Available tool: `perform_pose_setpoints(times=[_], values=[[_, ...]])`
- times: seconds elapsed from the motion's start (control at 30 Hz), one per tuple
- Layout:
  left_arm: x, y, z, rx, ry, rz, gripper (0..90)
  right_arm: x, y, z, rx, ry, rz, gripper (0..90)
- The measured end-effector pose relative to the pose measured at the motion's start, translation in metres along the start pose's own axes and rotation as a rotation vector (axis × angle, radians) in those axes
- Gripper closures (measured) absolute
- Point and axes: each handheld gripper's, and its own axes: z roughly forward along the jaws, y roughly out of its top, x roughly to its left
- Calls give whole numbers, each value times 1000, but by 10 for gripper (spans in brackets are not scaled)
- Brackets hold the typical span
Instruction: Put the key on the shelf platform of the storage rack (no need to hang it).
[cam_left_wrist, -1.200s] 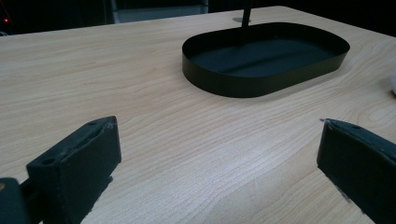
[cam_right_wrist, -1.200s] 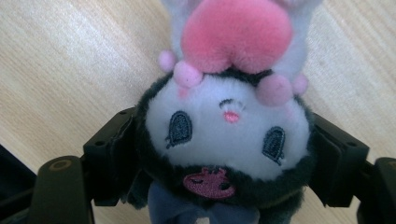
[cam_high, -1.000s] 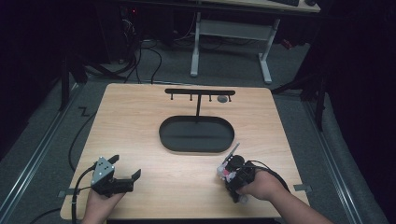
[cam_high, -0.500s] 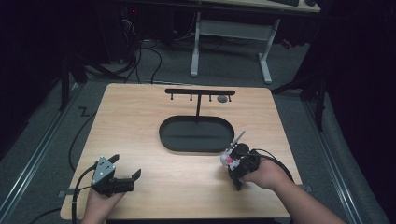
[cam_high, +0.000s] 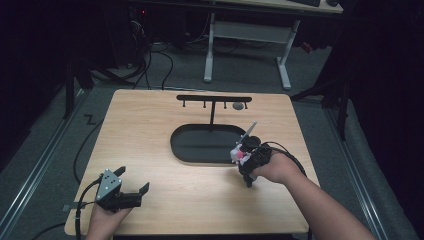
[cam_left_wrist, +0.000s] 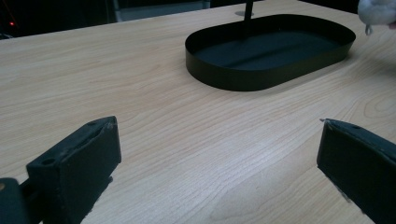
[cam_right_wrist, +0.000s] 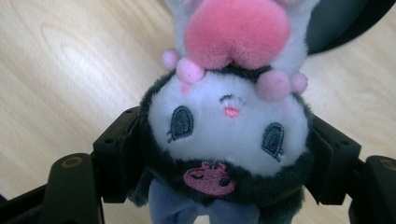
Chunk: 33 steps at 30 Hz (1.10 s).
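Observation:
A small plush toy (cam_right_wrist: 229, 126) with a white face, dark hood and pink heart hangs upside down, and the black jaws of my right gripper (cam_right_wrist: 224, 156) are shut on its head. From above, the right gripper (cam_high: 243, 155) holds the plush toy (cam_high: 238, 156) just over the right end of the black oval tray (cam_high: 180, 150), with a pale strap sticking up from it. My left gripper (cam_high: 134, 179) rests at the table's front left, open with nothing between its jaws. In the left gripper view, the left gripper (cam_left_wrist: 219, 154) faces the tray (cam_left_wrist: 243, 81).
A black T-shaped rack (cam_high: 213, 98) with several hooks rises from the tray's far side, and a small grey thing (cam_high: 238, 106) hangs at its right end. The wooden table (cam_high: 150, 125) has dark floor, cables and a desk frame behind it.
My right gripper has risen and moved away from the front edge toward the tray's right end, carrying the plush toy. The left gripper has stayed put.

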Motion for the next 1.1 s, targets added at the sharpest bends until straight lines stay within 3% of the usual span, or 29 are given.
perform_pose_setpoints(times=[0.23,0.5,0.6,0.73,0.77,0.93,1.07,1.1], values=[[3,-3,-3,24,7,5,3,-7,23,-4,-4,-15,12,258],[1,-2,-4,16,1,12,3,-12,39,-8,-9,-42,21,258],[1,-2,-4,8,0,16,5,-14,50,-6,-11,-47,0,257],[3,-1,-2,23,-4,3,6,-14,61,-4,-19,-40,15,256],[3,-1,-2,25,-3,0,6,-15,64,-3,-24,-48,-11,256],[4,-1,-1,28,-4,5,6,-16,78,5,-34,-57,-19,255],[4,-1,-2,17,-13,5,6,-17,87,11,-37,-55,3,254],[4,-1,-2,17,-14,7,6,-19,89,13,-43,-55,-18,254]])
